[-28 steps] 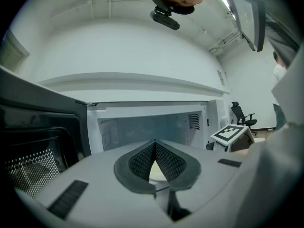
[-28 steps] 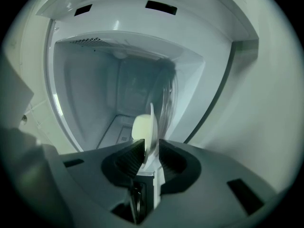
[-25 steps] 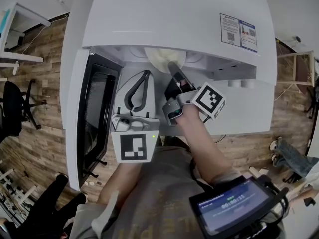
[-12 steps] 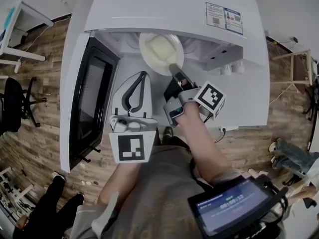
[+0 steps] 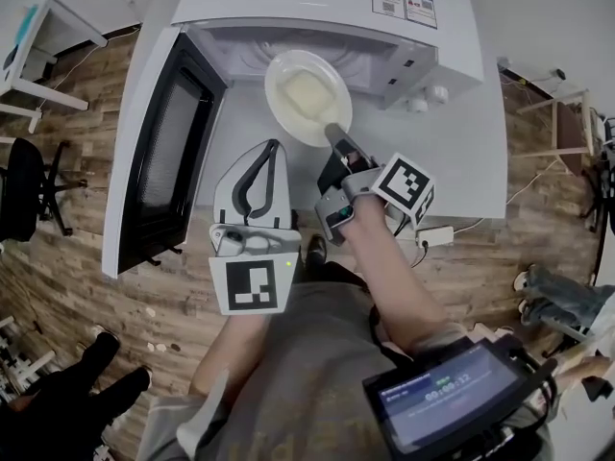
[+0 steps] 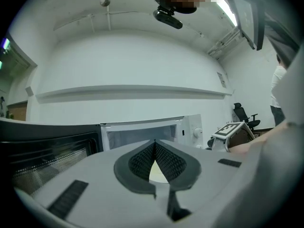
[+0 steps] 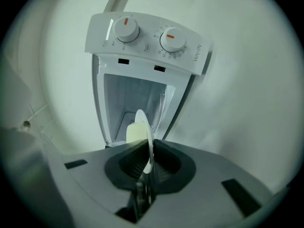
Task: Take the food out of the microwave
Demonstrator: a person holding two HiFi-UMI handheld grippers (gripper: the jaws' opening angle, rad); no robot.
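Observation:
A white plate [image 5: 285,115] with a pale yellow block of food [image 5: 307,92] hangs in front of the open white microwave [image 5: 317,8], outside its cavity. My right gripper [image 5: 334,134] is shut on the plate's near rim. In the right gripper view the plate [image 7: 146,139] stands edge-on between the pads, with the food [image 7: 135,132] on its left and the empty cavity [image 7: 135,101] behind. My left gripper [image 5: 273,146] is shut on nothing, to the left of the plate and apart from it. Its meeting tips [image 6: 154,144] point level at the microwave [image 6: 142,132].
The microwave door [image 5: 163,152] swings wide open to the left. Two control knobs [image 7: 126,28] sit above the cavity in the right gripper view. The microwave stands on a white counter [image 5: 471,161] with a power strip [image 5: 437,236] at its edge. An office chair [image 5: 24,190] is on the wooden floor.
Both grippers have drawn back from the microwave. The plate of food, half under the microwave's top a second ago, has come out of the cavity in the right gripper.

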